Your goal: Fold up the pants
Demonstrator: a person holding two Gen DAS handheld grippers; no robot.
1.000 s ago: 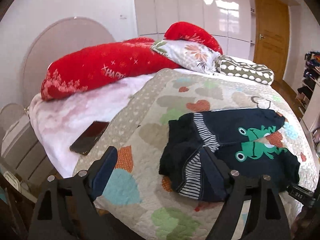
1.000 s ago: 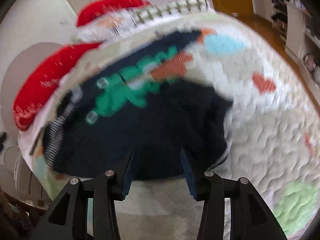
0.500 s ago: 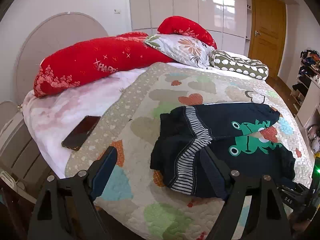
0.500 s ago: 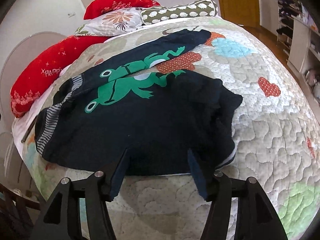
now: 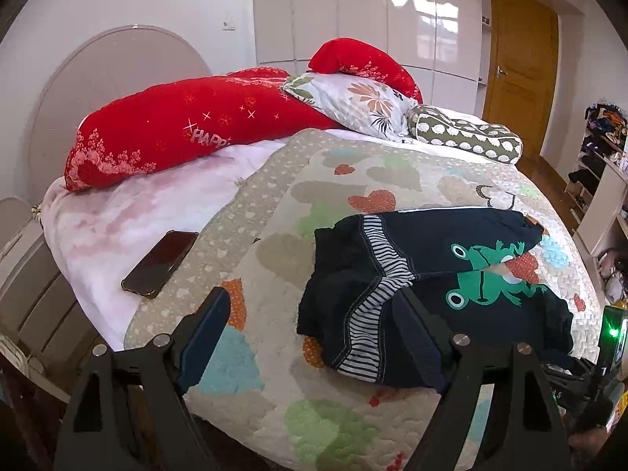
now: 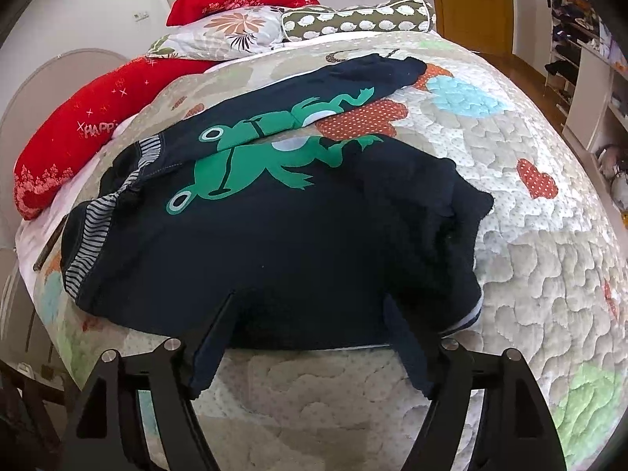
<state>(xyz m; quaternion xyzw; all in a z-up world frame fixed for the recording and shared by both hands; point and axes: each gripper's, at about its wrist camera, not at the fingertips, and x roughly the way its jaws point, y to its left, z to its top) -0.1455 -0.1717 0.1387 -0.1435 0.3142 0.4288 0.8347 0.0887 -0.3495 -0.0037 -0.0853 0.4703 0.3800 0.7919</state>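
Dark navy child's pants (image 6: 274, 235) with green frog prints and a grey-striped waistband lie spread on the quilted bed, legs apart, waistband to the left. They also show in the left wrist view (image 5: 431, 286). My right gripper (image 6: 310, 329) is open and empty, just short of the near edge of the near leg. My left gripper (image 5: 310, 337) is open and empty, hovering over the quilt beside the waistband end, its right finger (image 5: 416, 333) in front of the cloth.
A black phone (image 5: 161, 263) lies on the pink blanket at the left. Red bolsters (image 5: 188, 133), a floral pillow (image 5: 353, 102) and a dotted bolster (image 5: 467, 137) line the far side. Shelves (image 6: 588, 59) stand right of the bed, with a wooden door (image 5: 518, 62) behind.
Both grippers have pulled back and up from the pants. The right gripper's jaws have widened and its view has gone from blurred to steady.
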